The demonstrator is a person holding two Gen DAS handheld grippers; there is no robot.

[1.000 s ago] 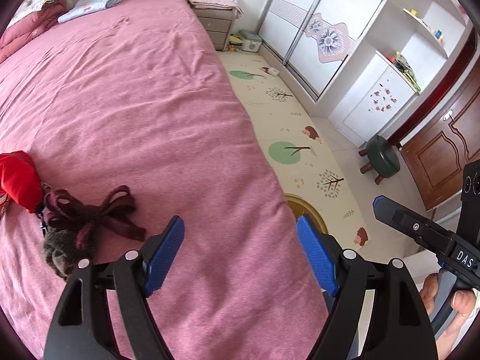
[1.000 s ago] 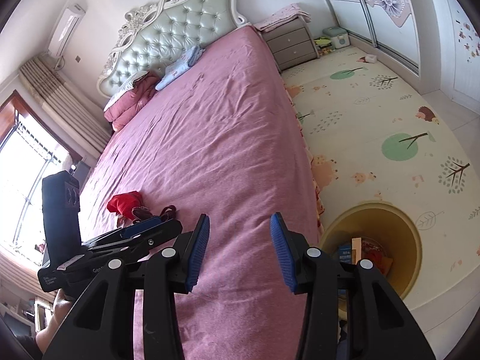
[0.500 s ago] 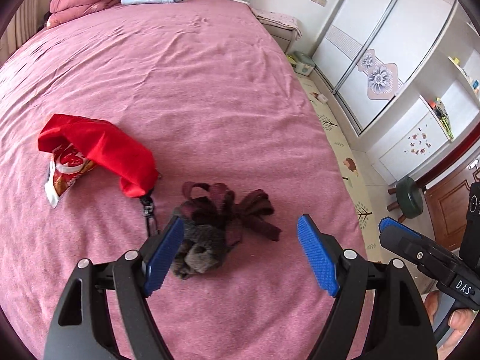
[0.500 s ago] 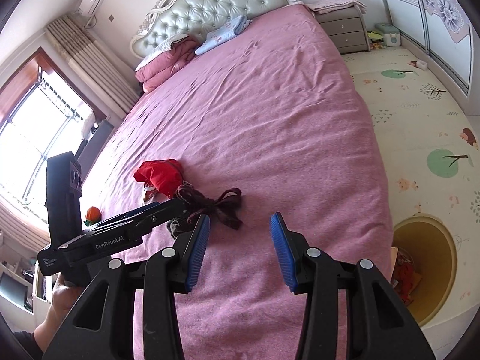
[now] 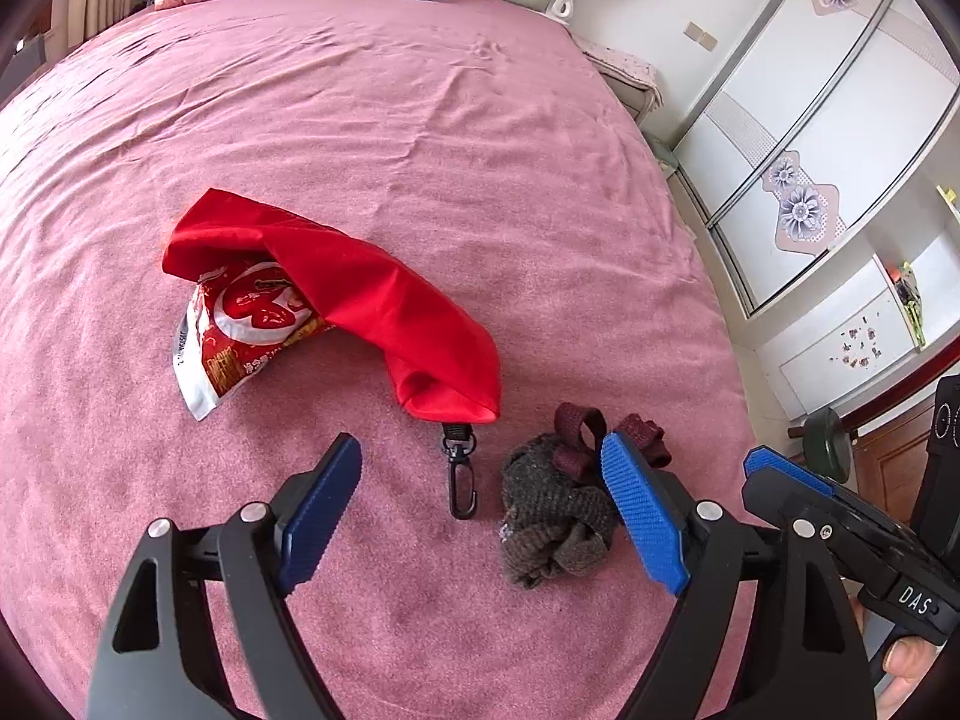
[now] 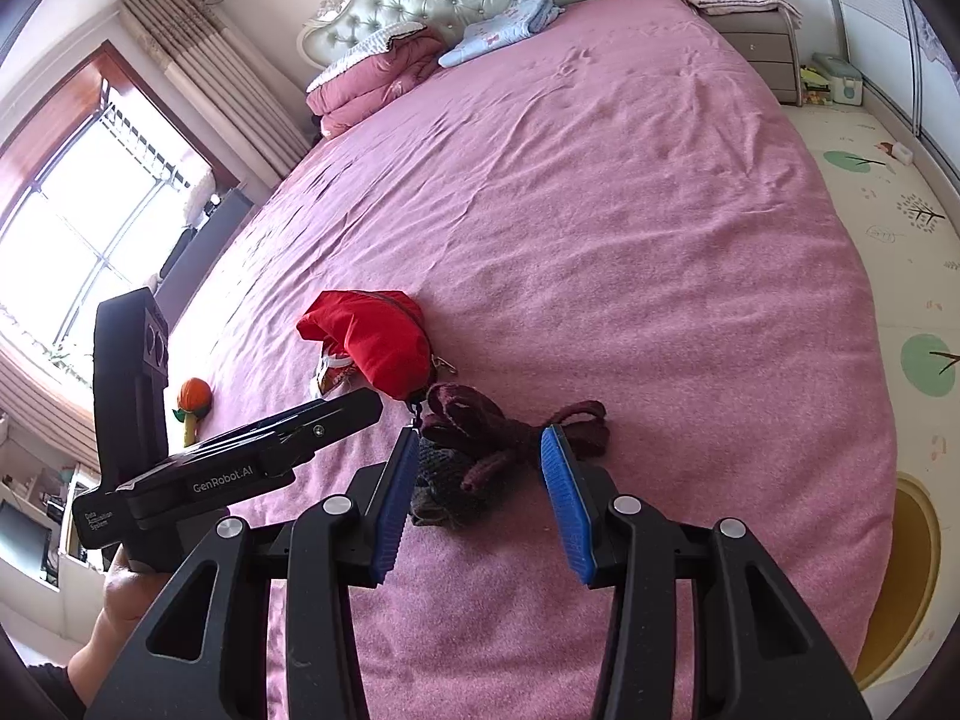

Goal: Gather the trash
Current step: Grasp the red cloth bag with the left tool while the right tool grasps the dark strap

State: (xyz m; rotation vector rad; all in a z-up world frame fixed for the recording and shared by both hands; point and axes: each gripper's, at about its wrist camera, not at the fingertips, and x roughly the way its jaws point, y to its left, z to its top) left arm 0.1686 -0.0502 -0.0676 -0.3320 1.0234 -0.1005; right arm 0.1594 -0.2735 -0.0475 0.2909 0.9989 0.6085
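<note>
A red and white snack wrapper [image 5: 240,330] lies on the pink bed, half under a red cloth pouch [image 5: 372,294] with a black clip [image 5: 461,480]. It also shows in the right wrist view [image 6: 333,373] beside the pouch [image 6: 372,348]. A dark knitted bundle with maroon straps [image 5: 552,522] [image 6: 480,456] lies right of the clip. My left gripper [image 5: 486,516] is open, hovering over the clip. My right gripper [image 6: 480,504] is open just above the knitted bundle.
The pink bed [image 6: 600,210] fills both views, with folded bedding [image 6: 372,78] at the headboard. An orange toy [image 6: 193,396] lies at the left. A yellow bin [image 6: 906,576] stands on the play mat at the bed's right side. Wardrobes [image 5: 798,138] line the wall.
Both grippers swung left from the bed's edge and closed in on the things on the bed. The wrapper, pouch and bundle now lie just ahead of the fingers.
</note>
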